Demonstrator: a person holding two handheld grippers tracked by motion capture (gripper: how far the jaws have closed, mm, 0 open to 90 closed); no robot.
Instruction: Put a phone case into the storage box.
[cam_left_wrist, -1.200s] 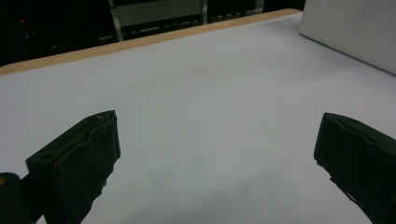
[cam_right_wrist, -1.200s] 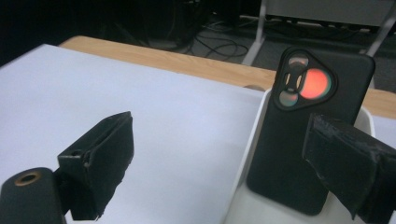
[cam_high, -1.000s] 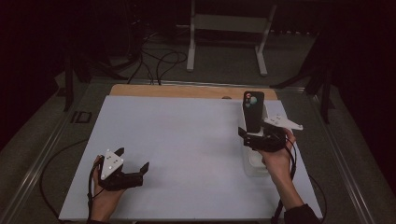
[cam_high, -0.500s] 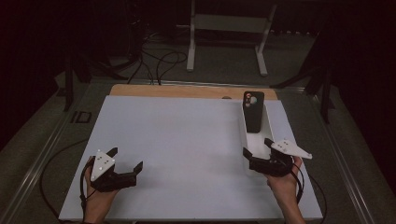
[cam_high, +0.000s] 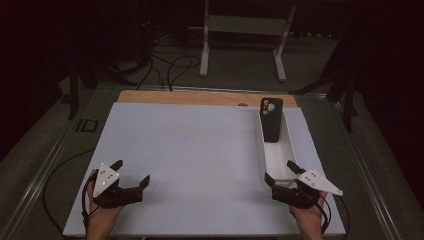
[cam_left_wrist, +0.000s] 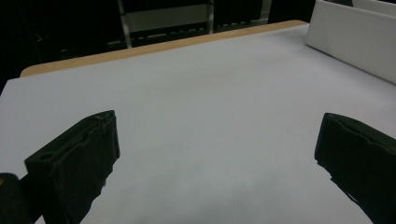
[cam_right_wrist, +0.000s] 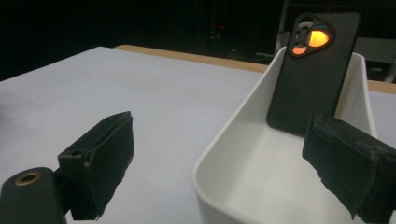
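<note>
A black phone (cam_high: 272, 119) (cam_right_wrist: 312, 74) leans upright against the far end of a long white tray (cam_high: 276, 160) (cam_right_wrist: 233, 135) on the right of the white table. My right gripper (cam_high: 282, 173) (cam_right_wrist: 224, 158) sits open at the tray's near end, its jaws wide apart with nothing between them. Low over the near left of the table my left gripper (cam_high: 131, 173) (cam_left_wrist: 215, 154) is open too, only bare table between its jaws. The tray's side wall (cam_left_wrist: 350, 39) appears at the upper right of the left gripper view.
The white table top (cam_high: 190, 150) has a wooden strip (cam_high: 200, 97) along its far edge. Beyond it stand a metal stand (cam_high: 245, 30) and cables (cam_high: 170, 65) on the dark floor. A small dark item (cam_high: 87, 125) lies off the table's left edge.
My right gripper has drawn back from the phone toward the near edge, leaving the phone leaning in the tray. My left gripper has slid slightly nearer and left.
</note>
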